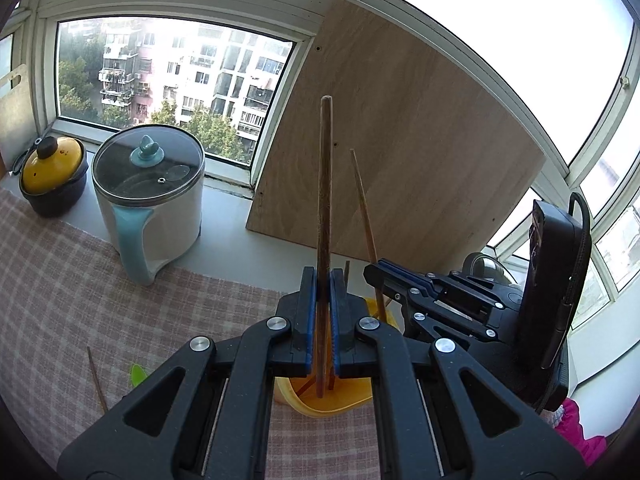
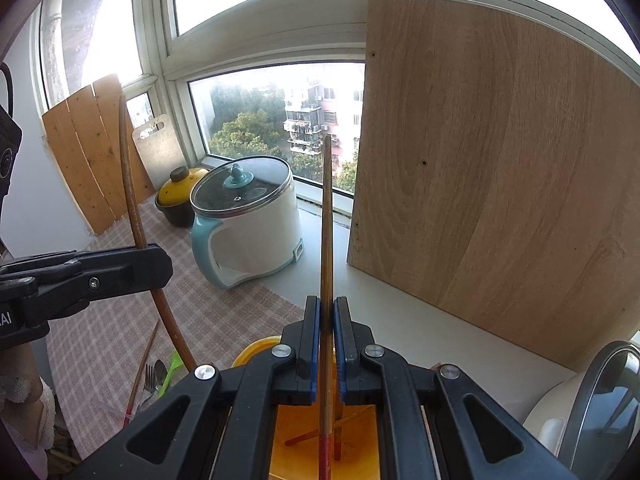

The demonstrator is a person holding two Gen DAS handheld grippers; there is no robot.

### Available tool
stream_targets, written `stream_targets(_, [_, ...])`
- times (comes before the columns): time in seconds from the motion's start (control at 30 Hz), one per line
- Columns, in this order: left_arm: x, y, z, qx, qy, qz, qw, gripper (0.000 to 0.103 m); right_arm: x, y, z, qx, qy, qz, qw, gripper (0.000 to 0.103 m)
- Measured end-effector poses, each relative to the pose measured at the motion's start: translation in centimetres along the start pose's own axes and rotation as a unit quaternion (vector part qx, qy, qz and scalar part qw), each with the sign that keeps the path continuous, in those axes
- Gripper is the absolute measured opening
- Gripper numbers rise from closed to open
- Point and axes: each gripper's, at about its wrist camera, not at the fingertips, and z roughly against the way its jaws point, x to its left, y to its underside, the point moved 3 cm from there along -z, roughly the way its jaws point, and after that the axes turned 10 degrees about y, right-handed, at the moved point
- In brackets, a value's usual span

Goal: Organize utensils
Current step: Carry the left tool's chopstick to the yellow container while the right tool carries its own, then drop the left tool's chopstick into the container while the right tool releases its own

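My left gripper (image 1: 324, 280) is shut on a dark brown chopstick (image 1: 325, 184) that stands upright, its lower end inside a yellow holder (image 1: 336, 402). Beside it on the right, my right gripper (image 1: 374, 274) grips a paler chopstick (image 1: 362, 204) that leans over the same holder. In the right wrist view, the right gripper (image 2: 327, 308) is shut on that pale chopstick (image 2: 326, 220), whose red tip reaches into the yellow holder (image 2: 290, 428), where other sticks lie crossed. The left gripper (image 2: 158, 262) shows at the left with the dark chopstick (image 2: 129, 184).
A loose chopstick (image 2: 145, 364), a fork (image 2: 149, 380) and a green utensil (image 2: 171, 364) lie on the plaid cloth (image 1: 60, 280). A white-and-teal electric pot (image 1: 150, 204) and a yellow-lidded pot (image 1: 52, 172) stand by the window. A wooden board (image 2: 500, 168) leans at the right.
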Motion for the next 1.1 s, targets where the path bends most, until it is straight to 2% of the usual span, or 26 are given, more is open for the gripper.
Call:
stream_targets(0.33, [1.0, 1.7, -1.8, 0.025, -0.008, 0.011, 0.9996, 0.004, -0.3, 1.0, -1.4, 0.012, -0.002, -0.006, 1.000, 0.004])
stream_targets(0.83, [0.7, 3.0, -3.2, 0.051, -0.002, 0.011, 0.9986, 0.004, -1.1, 3.0, -2.5, 0.034, 0.006, -0.021, 0.999, 0.005])
stream_targets(0.9, [0.7, 3.1, -3.2, 0.052, -0.003, 0.009, 0.9986, 0.004, -1.1, 3.0, -2.5, 0.034, 0.008, -0.019, 0.999, 0.008])
stream_targets(0.97, [0.8, 3.2, -3.3, 0.053, -0.006, 0.009, 0.9985, 0.004, -1.0, 3.0, -2.3, 0.031, 0.012, -0.018, 0.999, 0.024])
stream_targets(1.03, [0.8, 3.2, -3.2, 0.055, -0.006, 0.010, 0.9984, 0.004, -1.1, 3.0, -2.0, 0.026, 0.017, -0.016, 0.999, 0.027])
stream_targets(1.1, [0.9, 3.3, -3.1, 0.055, -0.006, 0.010, 0.9984, 0.011, -1.0, 3.0, -1.8, 0.024, 0.019, -0.015, 0.999, 0.028])
